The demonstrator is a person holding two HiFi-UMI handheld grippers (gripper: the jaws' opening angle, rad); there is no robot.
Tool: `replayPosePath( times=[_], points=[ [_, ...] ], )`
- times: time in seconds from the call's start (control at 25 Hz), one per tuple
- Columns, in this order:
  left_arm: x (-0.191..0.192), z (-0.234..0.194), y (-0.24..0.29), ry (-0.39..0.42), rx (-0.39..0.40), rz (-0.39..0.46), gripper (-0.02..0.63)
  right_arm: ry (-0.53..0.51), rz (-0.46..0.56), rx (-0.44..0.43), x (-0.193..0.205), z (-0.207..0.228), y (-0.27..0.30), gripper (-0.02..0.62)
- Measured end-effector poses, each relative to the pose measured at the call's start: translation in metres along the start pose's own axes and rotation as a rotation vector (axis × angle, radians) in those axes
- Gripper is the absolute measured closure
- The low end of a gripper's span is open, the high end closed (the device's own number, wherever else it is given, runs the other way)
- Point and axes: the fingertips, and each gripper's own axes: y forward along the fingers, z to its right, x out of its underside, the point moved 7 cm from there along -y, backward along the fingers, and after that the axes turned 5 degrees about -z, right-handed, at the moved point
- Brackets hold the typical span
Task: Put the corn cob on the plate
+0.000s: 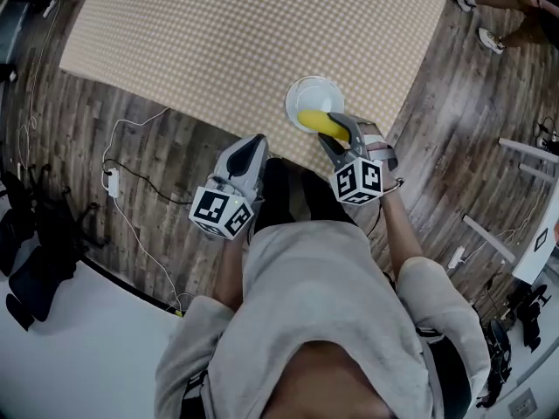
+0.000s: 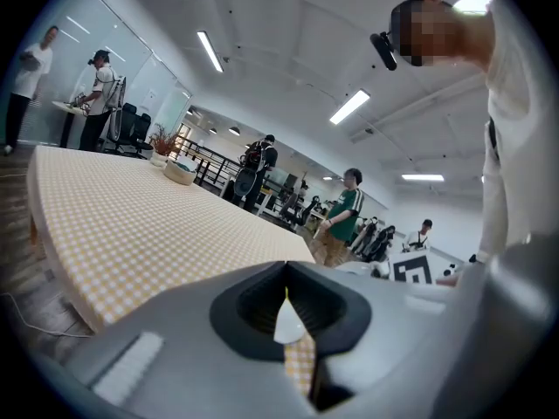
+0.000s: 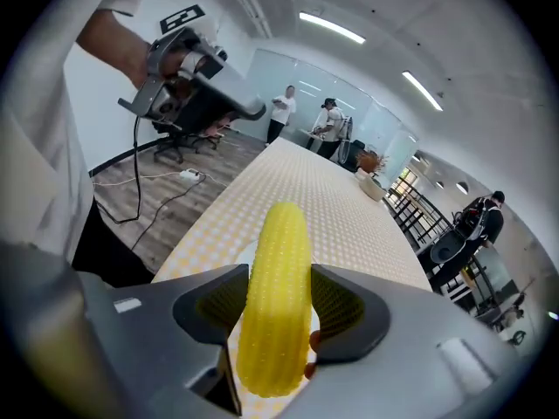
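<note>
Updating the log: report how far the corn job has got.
Done: the corn cob is picked up, clamped in the right gripper. In hand: it hangs over the plate. Left: set it down and let go. The left gripper is shut and empty.

Your right gripper [image 1: 337, 132]: over near edge of tabletop [image 1: 218, 42], tipped steeply down, jaws clamped on corn cob [image 1: 320, 122], cob poking out past tips. Right forearm [image 1: 400, 227] reaching forward from your shoulder. Your left gripper [image 1: 254, 143]: jaws together, nothing between them, nearly level, nose right at same near edge.
</note>
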Motion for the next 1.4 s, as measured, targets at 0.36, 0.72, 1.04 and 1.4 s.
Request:
replayPosePath(
  times=[0.36, 0.72, 1.04, 1.4],
  points=[
    [0.003, -0.006, -0.002, -0.029, -0.018, 0.008, 0.598, 0.073, 0.014, -0.103, 0.0, 0.009, 0.03, 0.37],
    [0.005, -0.015, -0.004, -0.053, -0.032, 0.006, 0.598, 0.11, -0.038, -0.202, -0.002, 0.029, 0.075, 0.37],
    [0.002, -0.02, -0.002, -0.061, -0.038, 0.017, 0.598, 0.062, -0.132, -0.316, -0.006, 0.032, 0.091, 0.367],
    [-0.004, -0.022, -0.004, -0.067, -0.035, 0.036, 0.598, 0.103, -0.094, -0.331, -0.002, 0.036, 0.093, 0.347]
  ],
)
